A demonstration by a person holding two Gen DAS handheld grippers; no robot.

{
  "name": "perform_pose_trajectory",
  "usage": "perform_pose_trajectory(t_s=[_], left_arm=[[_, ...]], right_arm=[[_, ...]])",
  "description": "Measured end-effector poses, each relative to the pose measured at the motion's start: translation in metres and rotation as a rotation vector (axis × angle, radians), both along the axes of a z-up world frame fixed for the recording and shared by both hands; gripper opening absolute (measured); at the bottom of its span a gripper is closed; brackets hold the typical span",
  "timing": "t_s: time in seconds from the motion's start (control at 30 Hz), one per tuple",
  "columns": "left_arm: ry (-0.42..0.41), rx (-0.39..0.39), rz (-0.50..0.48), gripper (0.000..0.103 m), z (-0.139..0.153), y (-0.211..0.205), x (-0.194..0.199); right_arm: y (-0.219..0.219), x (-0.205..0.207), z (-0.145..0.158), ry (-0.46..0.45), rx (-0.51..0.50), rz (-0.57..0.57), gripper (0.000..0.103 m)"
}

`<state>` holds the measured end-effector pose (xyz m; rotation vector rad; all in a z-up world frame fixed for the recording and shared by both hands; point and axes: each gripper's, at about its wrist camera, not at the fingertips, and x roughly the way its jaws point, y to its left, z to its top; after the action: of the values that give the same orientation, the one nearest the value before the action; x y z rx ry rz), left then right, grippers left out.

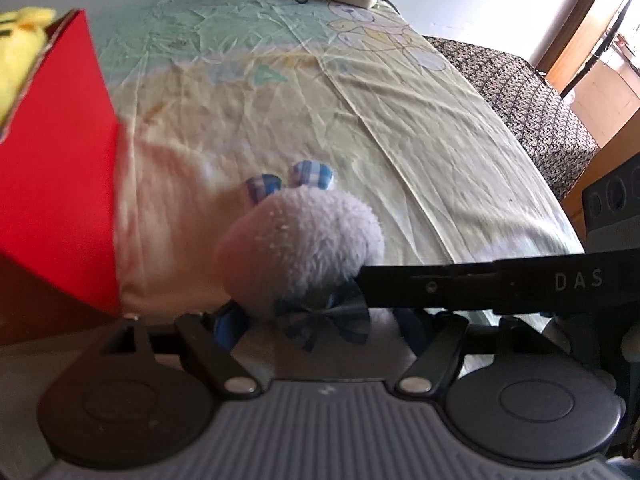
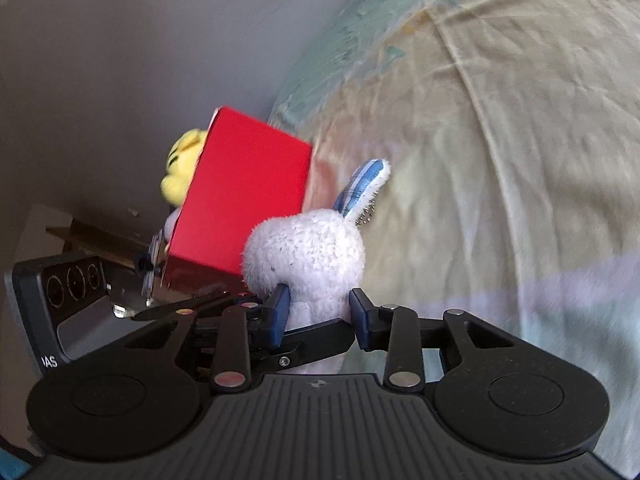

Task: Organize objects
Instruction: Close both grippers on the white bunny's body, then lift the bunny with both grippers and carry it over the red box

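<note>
1. Red box (image 1: 60,184): stands on the bed (image 1: 420,152) at far left of the left wrist view, open top facing up, with a yellow plush (image 1: 18,52) showing over its rim.
2. White plush rabbit (image 1: 304,240): lies just right of the red box, checked ears pointing away from the camera, blue bow toward it; its long axis runs roughly along the left tool's fingers.
3. Left tool (image 1: 316,320): fingers set narrow around the rabbit's lower body by the bow; whether they press it firmly cannot be told.
4. Right tool (image 2: 318,312): blue pads closed on the rabbit's neck, holding it; in the left wrist view its black finger crosses in from the right.
5. Judgement: both tools are at the rabbit; the box lies to the left, so the coming move is probably leftward and over the rim.
</note>
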<state>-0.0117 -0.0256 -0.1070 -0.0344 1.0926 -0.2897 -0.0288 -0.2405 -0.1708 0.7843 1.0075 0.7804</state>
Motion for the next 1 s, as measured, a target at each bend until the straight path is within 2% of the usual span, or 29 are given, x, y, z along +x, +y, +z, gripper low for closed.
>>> perform_pose_trajectory(t_s=[0.13, 0.3, 0.63, 1.0], left_arm=[[0.010, -0.021, 0.027, 0.075, 0.005, 0.011, -0.015], [-0.014, -0.012, 0.068, 0.075, 0.016, 0.026, -0.037], [-0.049, -0.017, 0.184, 0.075, 0.034, 0.086, -0.085], [-0.131, -0.004, 0.192, 0.075, 0.063, 0.169, -0.126]], right_arm=[[0.012, -0.005, 0.009, -0.022, -0.006, 0.055, 0.034], [0.036, -0.009, 0.020, -0.052, -0.002, 0.150, 0.033], [0.109, -0.026, 0.045, -0.114, -0.021, 0.304, 0.033], [0.203, -0.038, 0.079, -0.197, -0.008, 0.358, 0.033]])
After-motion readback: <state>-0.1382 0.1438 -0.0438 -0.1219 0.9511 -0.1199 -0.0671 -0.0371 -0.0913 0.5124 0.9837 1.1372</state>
